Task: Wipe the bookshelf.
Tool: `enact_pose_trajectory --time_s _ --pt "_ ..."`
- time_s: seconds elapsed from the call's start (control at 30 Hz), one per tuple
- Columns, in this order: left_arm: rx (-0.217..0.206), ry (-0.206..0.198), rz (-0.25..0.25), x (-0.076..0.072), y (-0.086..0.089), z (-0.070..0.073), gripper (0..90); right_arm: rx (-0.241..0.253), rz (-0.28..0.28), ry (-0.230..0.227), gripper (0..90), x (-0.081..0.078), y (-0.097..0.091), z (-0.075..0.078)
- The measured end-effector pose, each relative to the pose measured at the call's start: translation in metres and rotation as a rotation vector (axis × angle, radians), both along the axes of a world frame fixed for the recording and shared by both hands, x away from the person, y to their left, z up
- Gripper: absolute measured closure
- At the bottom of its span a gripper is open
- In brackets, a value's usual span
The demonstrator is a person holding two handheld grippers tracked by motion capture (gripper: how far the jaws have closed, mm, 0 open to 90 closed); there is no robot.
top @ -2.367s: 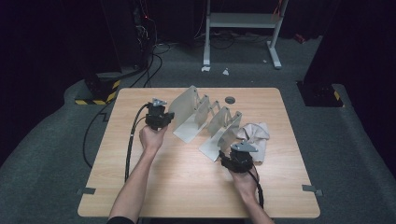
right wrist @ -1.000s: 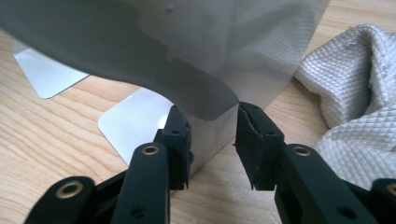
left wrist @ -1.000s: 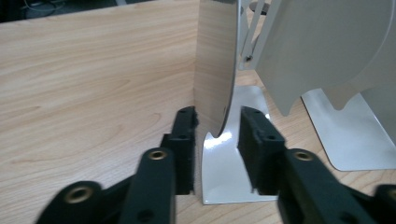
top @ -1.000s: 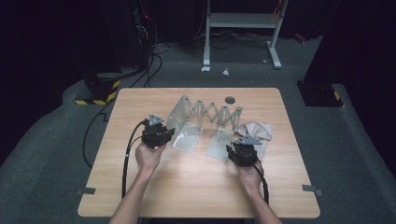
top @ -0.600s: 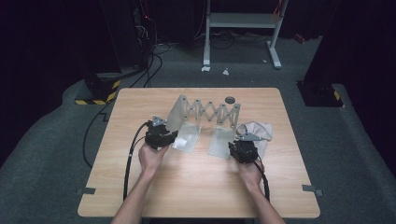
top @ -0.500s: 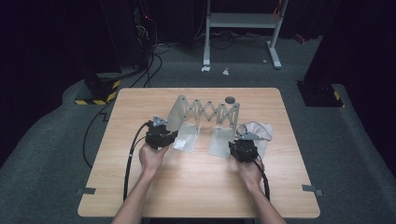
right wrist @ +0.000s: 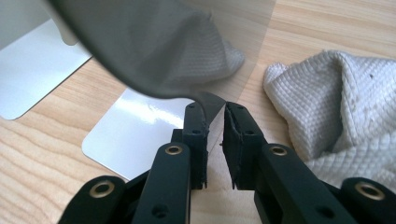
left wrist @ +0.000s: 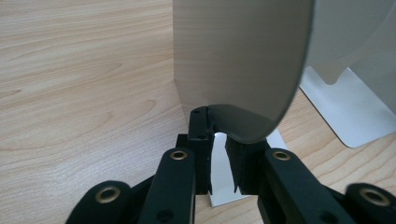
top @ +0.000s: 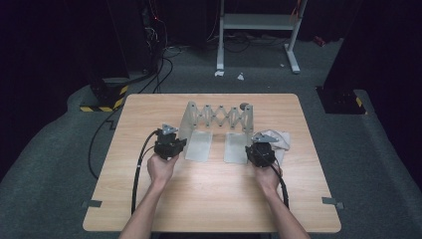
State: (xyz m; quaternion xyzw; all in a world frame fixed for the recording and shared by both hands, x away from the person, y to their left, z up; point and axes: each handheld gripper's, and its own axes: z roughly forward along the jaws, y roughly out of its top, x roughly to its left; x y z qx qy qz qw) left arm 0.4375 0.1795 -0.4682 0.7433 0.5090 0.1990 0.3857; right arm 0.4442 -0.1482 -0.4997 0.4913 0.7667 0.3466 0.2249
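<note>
A silver expanding rack (top: 219, 115) stands mid-table, its scissor lattice stretched between two upright end plates. My left gripper (top: 178, 141) is shut on the rounded edge of the left end plate (left wrist: 238, 60), which sits between the pads of my left gripper (left wrist: 219, 140). My right gripper (top: 253, 143) is shut on the edge of the right end plate (right wrist: 149, 46), whose dark corner dips between the pads of my right gripper (right wrist: 215, 126). Both pairs of jaws have just been closing on the plates. Flat base plates (top: 199, 145) lie toward me.
A white knitted cloth (top: 282, 141) lies crumpled just right of my right gripper, close to its jaws (right wrist: 341, 112). A small dark round object (top: 245, 105) sits behind the rack. The wooden table (top: 209, 199) is bare in front of my hands.
The rack went from folded and slanted to stretched wide and square to the table's back edge. My right hand moved right with its end plate; my left hand stayed put over the last second.
</note>
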Motion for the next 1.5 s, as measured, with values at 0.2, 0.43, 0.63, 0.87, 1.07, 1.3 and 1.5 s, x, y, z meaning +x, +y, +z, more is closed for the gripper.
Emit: enact_pose_trajectory --time_s 0.2,0.43,0.63,0.87,1.07,1.3,1.5 --pt "-0.003 0.000 0.009 0.001 0.000 0.000 79.6 0.000 -0.004 0.005 80.9 0.012 0.000 0.001" --pt "-0.013 0.001 0.023 0.003 0.000 -0.001 79.3 -0.004 -0.015 0.015 82.7 0.025 -0.001 0.004" --pt "-0.021 -0.004 0.036 0.008 0.000 -0.002 78.4 -0.019 -0.016 0.015 83.2 0.036 0.003 0.005" --pt "-0.017 0.000 0.046 0.015 0.001 -0.002 78.4 -0.025 -0.002 0.023 81.8 0.041 0.011 0.006" --pt "-0.025 0.004 0.042 0.015 0.002 -0.002 77.0 -0.018 0.022 0.027 76.3 0.039 0.012 0.005" --pt "-0.032 0.011 0.036 0.011 0.008 -0.008 66.6 0.022 0.049 -0.004 61.2 0.031 0.006 0.008" --pt "-0.044 -0.011 0.020 0.005 0.009 -0.005 55.3 0.050 0.057 -0.022 57.8 0.022 -0.005 0.013"
